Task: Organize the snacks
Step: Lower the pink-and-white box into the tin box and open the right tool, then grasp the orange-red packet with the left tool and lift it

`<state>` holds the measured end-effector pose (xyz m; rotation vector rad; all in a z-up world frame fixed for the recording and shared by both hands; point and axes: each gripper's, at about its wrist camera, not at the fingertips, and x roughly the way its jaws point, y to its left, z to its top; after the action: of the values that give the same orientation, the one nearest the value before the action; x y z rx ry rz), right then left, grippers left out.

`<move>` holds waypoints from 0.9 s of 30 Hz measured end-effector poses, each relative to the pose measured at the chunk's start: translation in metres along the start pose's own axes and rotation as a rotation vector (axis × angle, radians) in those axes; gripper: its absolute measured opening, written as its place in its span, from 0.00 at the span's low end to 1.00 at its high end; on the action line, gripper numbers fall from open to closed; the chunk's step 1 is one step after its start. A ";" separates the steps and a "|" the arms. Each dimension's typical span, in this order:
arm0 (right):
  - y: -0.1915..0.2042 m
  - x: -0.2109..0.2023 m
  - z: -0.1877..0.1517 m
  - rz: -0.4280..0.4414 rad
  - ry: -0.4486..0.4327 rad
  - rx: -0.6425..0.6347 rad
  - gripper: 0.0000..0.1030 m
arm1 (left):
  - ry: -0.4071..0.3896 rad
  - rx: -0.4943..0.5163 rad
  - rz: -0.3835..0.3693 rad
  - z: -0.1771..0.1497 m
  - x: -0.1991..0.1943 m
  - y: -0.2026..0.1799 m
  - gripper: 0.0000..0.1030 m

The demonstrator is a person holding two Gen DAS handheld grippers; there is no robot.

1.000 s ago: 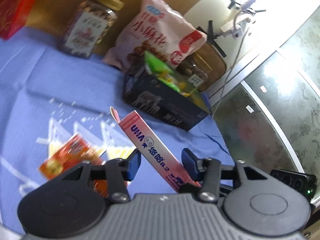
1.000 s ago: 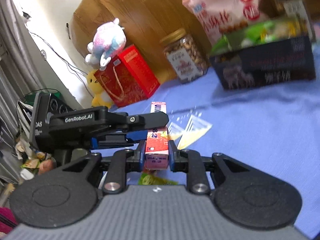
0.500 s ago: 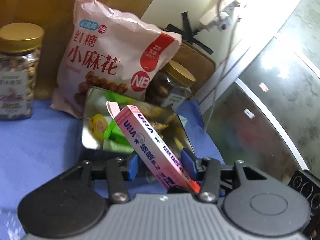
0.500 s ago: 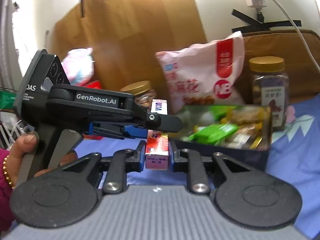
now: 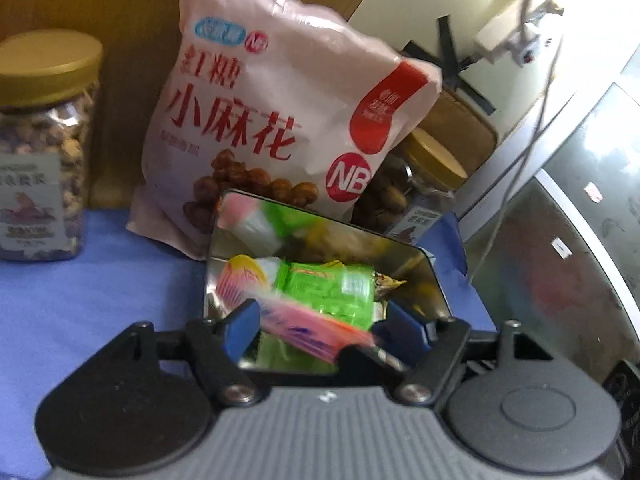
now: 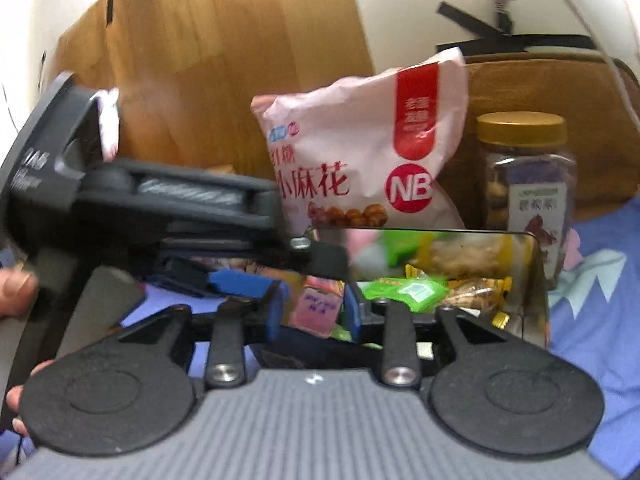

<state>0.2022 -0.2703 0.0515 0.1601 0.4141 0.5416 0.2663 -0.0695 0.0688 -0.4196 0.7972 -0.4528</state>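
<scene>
Jaws apart on left gripper (image 5: pixel 320 326), blurred pink box (image 5: pixel 308 326) lying loose between them over the metal tin (image 5: pixel 434 280) of snacks. Right view: right gripper (image 6: pixel 314 310) jaws also apart, pink box (image 6: pixel 318 310) between, not clamped; snack bag (image 6: pixel 360 160) behind tin.

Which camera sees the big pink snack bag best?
The left wrist view: the pink snack bag fills the middle, nearly whole. In the right wrist view it looks smaller, and the left gripper hides its lower left corner.

tin (image 6: pixel 538 280) crowded, bag (image 6: pixel 360 152) behind
</scene>
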 end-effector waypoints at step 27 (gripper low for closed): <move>0.138 -0.041 -0.104 0.204 0.266 -0.253 0.82 | -0.146 -0.064 0.330 -0.164 -0.171 0.086 0.74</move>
<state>0.0625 -0.1711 0.0061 -0.1168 0.5867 0.8149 0.0568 0.0618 0.0211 -0.3675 0.7239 -0.0884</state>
